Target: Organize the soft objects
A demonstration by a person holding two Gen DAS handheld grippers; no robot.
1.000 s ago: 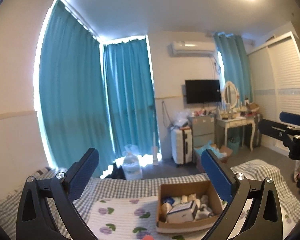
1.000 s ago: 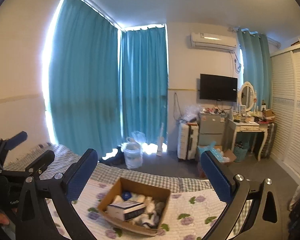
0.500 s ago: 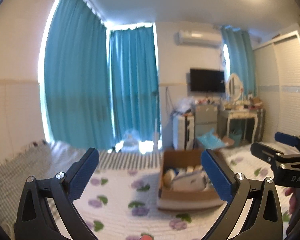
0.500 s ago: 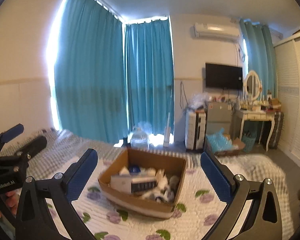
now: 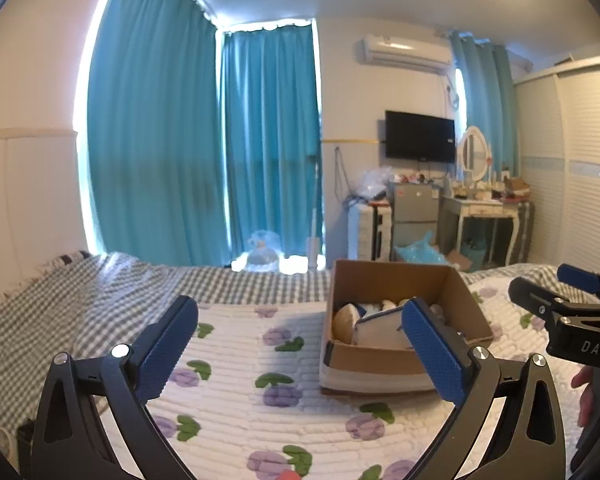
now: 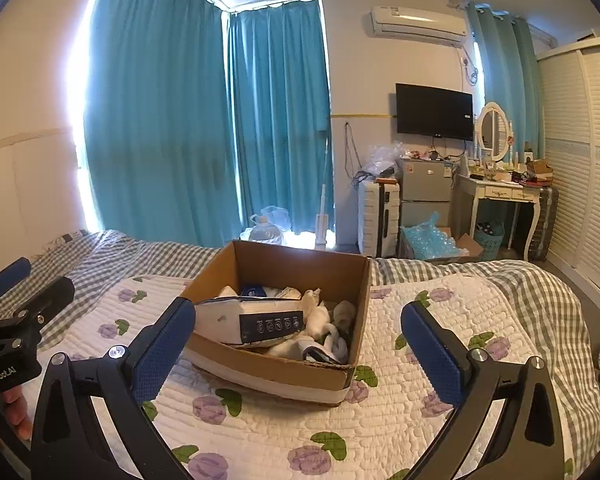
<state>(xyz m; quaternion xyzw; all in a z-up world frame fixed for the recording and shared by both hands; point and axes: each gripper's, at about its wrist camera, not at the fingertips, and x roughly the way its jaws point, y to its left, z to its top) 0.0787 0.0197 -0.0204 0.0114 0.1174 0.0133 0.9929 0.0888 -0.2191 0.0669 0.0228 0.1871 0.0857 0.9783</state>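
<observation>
Both grippers are held spread and empty above the quilt (image 6: 440, 312): the left gripper (image 5: 300, 344), the right gripper (image 6: 298, 344). The cardboard box (image 6: 296, 376) is framed between them, soft objects (image 6: 324, 320) heaped inside beside a white pack (image 6: 256, 320), probably for an easy reach.

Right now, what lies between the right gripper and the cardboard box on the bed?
Only bare flowered quilt lies between the open right gripper and the cardboard box; the right wrist view shows this.
</observation>
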